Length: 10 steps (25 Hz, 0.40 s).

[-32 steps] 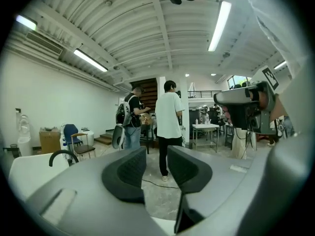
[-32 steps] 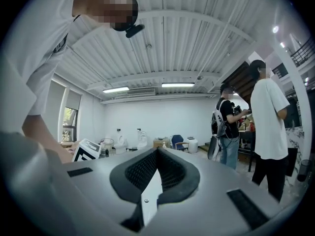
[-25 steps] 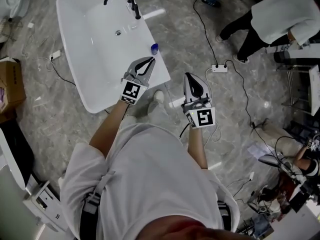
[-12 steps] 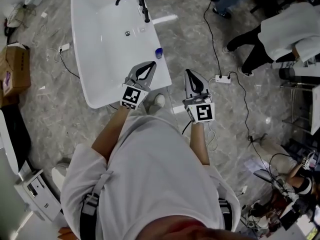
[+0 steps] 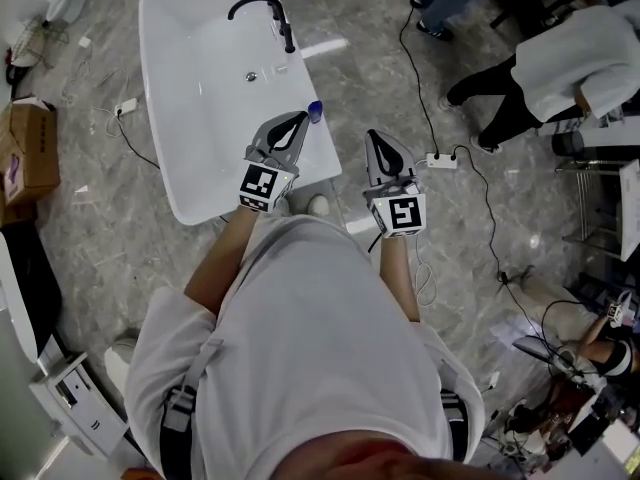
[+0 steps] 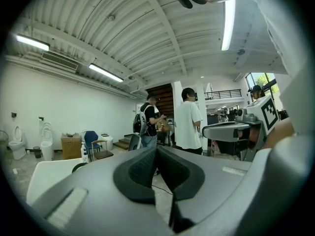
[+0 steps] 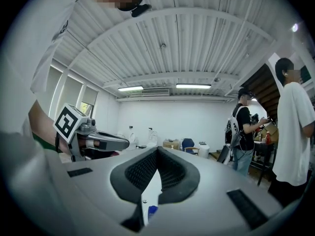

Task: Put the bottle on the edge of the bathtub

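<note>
A white bathtub [image 5: 190, 98] lies on the grey floor in the head view. A small bottle with a blue cap [image 5: 314, 111] stands upright on its near right rim. My left gripper [image 5: 298, 118] hangs just beside the bottle, jaws shut and empty; in the left gripper view the left gripper [image 6: 156, 149] shows its pads pressed together with nothing between them. My right gripper [image 5: 372, 136] is held over the floor to the right of the tub, also shut and empty. In the right gripper view, the blue cap [image 7: 152, 210] shows through the slit below the right gripper [image 7: 158, 149].
A black faucet [image 5: 262, 6] stands at the tub's far end. A power strip [image 5: 440, 159] and cables lie on the floor to the right. People stand at the upper right [image 5: 560, 58]. A cardboard box [image 5: 25, 153] sits at the left.
My left gripper has lifted a little beside the bottle, which stays standing on the rim. The right gripper has drifted slightly. The head view has shifted.
</note>
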### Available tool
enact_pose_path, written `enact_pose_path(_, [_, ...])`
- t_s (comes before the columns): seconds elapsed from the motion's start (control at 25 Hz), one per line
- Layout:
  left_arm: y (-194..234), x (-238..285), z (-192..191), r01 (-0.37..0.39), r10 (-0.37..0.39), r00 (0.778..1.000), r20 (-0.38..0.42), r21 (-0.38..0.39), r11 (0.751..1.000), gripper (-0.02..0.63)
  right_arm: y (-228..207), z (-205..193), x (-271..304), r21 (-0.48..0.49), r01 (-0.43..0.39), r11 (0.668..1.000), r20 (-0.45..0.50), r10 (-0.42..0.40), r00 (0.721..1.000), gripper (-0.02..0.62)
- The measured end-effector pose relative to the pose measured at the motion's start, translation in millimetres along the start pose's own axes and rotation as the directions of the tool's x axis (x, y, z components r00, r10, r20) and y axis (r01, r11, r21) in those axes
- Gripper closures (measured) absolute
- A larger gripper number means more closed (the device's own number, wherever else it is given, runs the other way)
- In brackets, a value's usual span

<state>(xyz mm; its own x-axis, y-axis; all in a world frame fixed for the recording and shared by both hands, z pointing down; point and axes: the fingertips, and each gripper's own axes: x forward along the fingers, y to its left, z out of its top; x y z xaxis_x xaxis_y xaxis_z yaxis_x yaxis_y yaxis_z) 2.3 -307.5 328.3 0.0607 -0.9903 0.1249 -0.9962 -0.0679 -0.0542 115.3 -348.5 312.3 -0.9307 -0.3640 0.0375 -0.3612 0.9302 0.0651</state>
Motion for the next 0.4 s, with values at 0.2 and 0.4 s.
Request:
enact_pose_path(0.2, [7, -8, 7, 0.008, -0.008, 1.000, 0.014, 0.001, 1.000, 0.606, 10, 9, 5, -0.011, -0.004, 1.000, -0.005, 0.004, 1.000, 0.595])
enact_pose_path(0.4, [15, -14, 14, 0.016, -0.016, 1.000, 0.024, -0.011, 1.000, 0.606, 17, 20, 15, -0.013, 0.010, 1.000, -0.002, -0.010, 1.000, 0.595])
